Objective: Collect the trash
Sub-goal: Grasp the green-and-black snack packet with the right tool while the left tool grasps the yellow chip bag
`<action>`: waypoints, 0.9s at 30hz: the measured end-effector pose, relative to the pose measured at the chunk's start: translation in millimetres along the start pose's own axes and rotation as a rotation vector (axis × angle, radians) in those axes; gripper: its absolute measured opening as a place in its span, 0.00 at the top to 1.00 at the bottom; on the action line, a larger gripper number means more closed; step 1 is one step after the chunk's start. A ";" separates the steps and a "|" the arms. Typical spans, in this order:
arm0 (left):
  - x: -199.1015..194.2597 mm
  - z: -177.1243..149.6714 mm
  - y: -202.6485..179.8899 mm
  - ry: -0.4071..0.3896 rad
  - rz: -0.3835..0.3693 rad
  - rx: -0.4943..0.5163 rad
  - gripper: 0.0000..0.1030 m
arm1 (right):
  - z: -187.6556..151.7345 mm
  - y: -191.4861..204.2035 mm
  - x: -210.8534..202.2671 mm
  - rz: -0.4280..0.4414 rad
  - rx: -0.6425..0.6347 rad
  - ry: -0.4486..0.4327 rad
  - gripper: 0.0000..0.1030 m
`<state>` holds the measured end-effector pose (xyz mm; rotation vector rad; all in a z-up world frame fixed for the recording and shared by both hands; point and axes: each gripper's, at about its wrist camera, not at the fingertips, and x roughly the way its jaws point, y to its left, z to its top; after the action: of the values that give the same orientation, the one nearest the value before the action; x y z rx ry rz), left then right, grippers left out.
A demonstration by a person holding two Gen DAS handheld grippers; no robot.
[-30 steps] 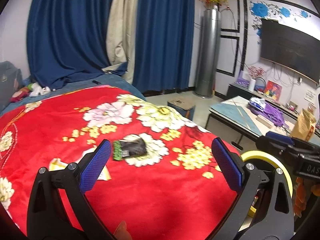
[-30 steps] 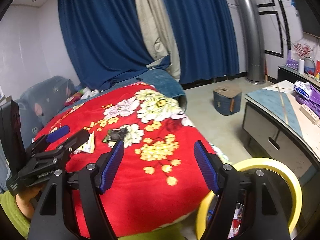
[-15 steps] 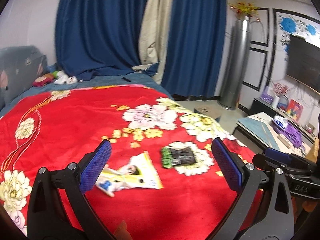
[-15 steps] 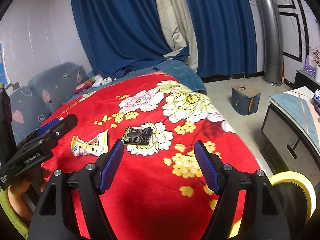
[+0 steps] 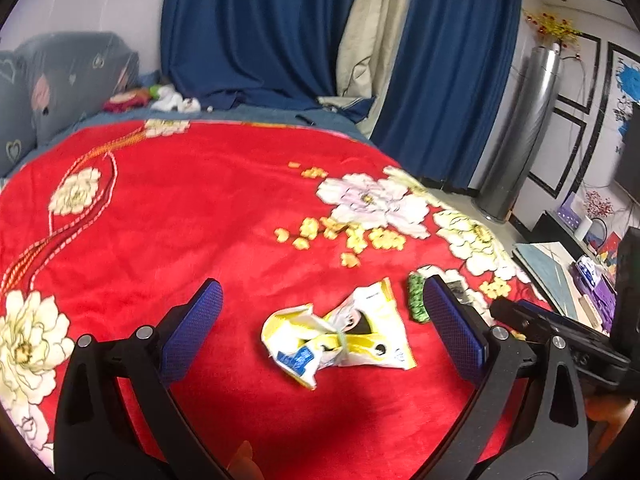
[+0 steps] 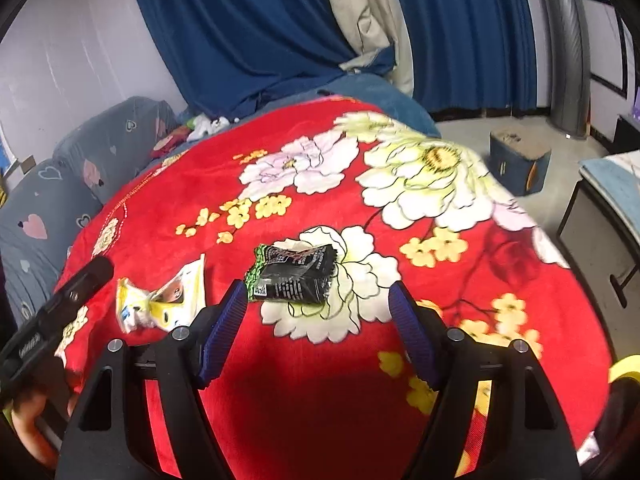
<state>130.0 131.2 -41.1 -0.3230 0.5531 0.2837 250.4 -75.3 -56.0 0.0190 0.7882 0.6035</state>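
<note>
A crumpled yellow and white snack wrapper (image 5: 340,336) lies on the red flowered blanket (image 5: 200,220), just ahead of my open left gripper (image 5: 324,320) and between the lines of its fingers. The same wrapper (image 6: 160,304) shows at the left in the right wrist view. A black packet with a green edge (image 6: 294,278) rests on a white flower, a little ahead of my open right gripper (image 6: 320,316). In the left wrist view this packet (image 5: 418,300) is mostly hidden behind the right finger. Neither gripper holds anything.
Grey heart-print cushions (image 6: 60,184) line the far left side. Blue curtains (image 5: 260,28) hang behind. A small blue stool (image 6: 520,160) and a low table (image 6: 608,192) stand on the floor to the right. A yellow rim (image 6: 624,372) shows at lower right.
Both grippers moved forward and down over the blanket. The yellow wrapper came between the left fingers' lines; the black packet now sits close before the right gripper. The yellow rim slid out of view.
</note>
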 end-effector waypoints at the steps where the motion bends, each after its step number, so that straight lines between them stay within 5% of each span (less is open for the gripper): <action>1: 2.8 -1.4 2.6 0.015 0.005 -0.012 0.11 | 2.1 -0.2 7.5 0.007 0.009 0.014 0.32; 11: 29.3 -11.4 25.5 0.144 -0.014 -0.121 0.11 | 13.3 -3.2 57.6 0.029 0.067 0.111 0.33; 19: 34.7 -16.4 17.9 0.185 -0.067 -0.095 0.13 | 8.4 -3.5 58.8 0.059 0.065 0.115 0.62; 22: 34.0 -17.7 13.5 0.193 -0.088 -0.083 0.24 | 4.8 -2.3 53.4 0.064 0.060 0.104 0.68; 27: 34.3 -19.5 7.9 0.203 -0.111 -0.070 0.56 | -3.4 -0.6 40.6 0.071 0.056 0.077 0.77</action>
<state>146.1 137.1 -77.5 -0.4518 0.7240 0.1638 270.6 -55.6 -85.3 0.0762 0.8822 0.6523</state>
